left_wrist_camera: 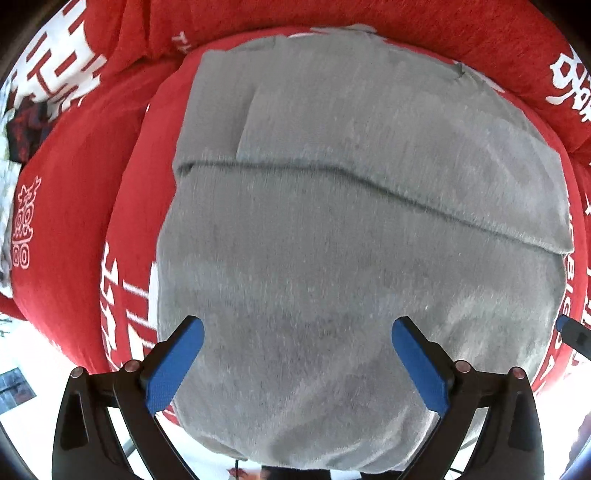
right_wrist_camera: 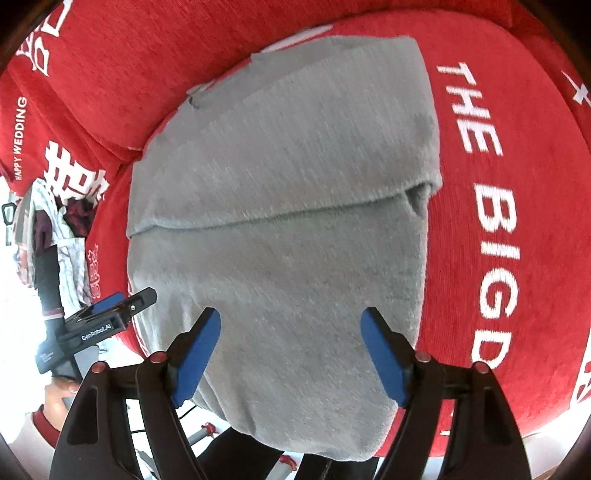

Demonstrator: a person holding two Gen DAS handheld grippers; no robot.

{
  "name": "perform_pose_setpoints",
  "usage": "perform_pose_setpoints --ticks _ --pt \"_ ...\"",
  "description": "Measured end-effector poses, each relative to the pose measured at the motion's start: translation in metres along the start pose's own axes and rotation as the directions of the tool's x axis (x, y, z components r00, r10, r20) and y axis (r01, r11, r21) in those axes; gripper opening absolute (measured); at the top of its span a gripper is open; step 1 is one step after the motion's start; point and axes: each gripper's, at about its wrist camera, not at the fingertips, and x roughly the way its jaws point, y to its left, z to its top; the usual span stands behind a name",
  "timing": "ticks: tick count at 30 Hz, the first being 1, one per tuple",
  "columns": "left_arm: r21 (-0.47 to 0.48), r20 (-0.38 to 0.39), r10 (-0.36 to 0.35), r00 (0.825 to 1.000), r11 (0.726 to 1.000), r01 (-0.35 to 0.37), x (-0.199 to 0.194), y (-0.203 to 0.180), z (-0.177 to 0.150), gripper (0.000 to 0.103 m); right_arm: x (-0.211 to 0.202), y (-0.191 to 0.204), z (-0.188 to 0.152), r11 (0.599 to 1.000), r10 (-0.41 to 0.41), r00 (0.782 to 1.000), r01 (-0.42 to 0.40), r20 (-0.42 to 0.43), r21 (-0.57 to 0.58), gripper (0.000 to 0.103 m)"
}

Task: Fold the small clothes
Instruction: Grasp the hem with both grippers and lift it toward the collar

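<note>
Both my tongs — left [left_wrist_camera: 297, 360] and right [right_wrist_camera: 291, 356] — gape apart, holding nothing, over a soft, light, floppy grey garment [left_wrist_camera: 351, 229] — I'd pinch its near hem.

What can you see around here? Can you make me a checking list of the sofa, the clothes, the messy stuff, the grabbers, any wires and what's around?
Surface: red sofa cushion with white lettering.
Job's things: grey garment, partly folded, a fold edge across its middle, near end hanging over the cushion's front.
Clutter: pile of other clothes at the sofa's left end.
Grippers: left gripper and right gripper both open, empty, over the garment.
Cables: nothing seen for certain.
Surroundings: red back cushions; bright, washed-out area below.
</note>
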Motion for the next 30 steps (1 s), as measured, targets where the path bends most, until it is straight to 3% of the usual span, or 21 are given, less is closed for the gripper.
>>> perform_pose_setpoints --ticks 12,22,30 --pt "0.04 -0.013 -0.055 0.998 0.998 0.055 0.006 0.014 -0.042 0.102 0.008 -0.001 -0.037 0.999 -0.001 1.0 -0.001 0.024 0.049 0.081" --pt "0.026 -0.009 -0.103 0.995 0.994 0.103 0.018 0.065 -0.102 0.102 0.015 -0.005 -0.097 0.995 -0.031 0.999 0.027 0.036 0.1 0.081" --pt "0.005 -0.061 -0.201 0.978 0.98 0.201 0.05 0.093 -0.165 0.102 0.033 -0.035 -0.158 0.989 -0.009 0.999 0.014 -0.036 0.149 0.081"
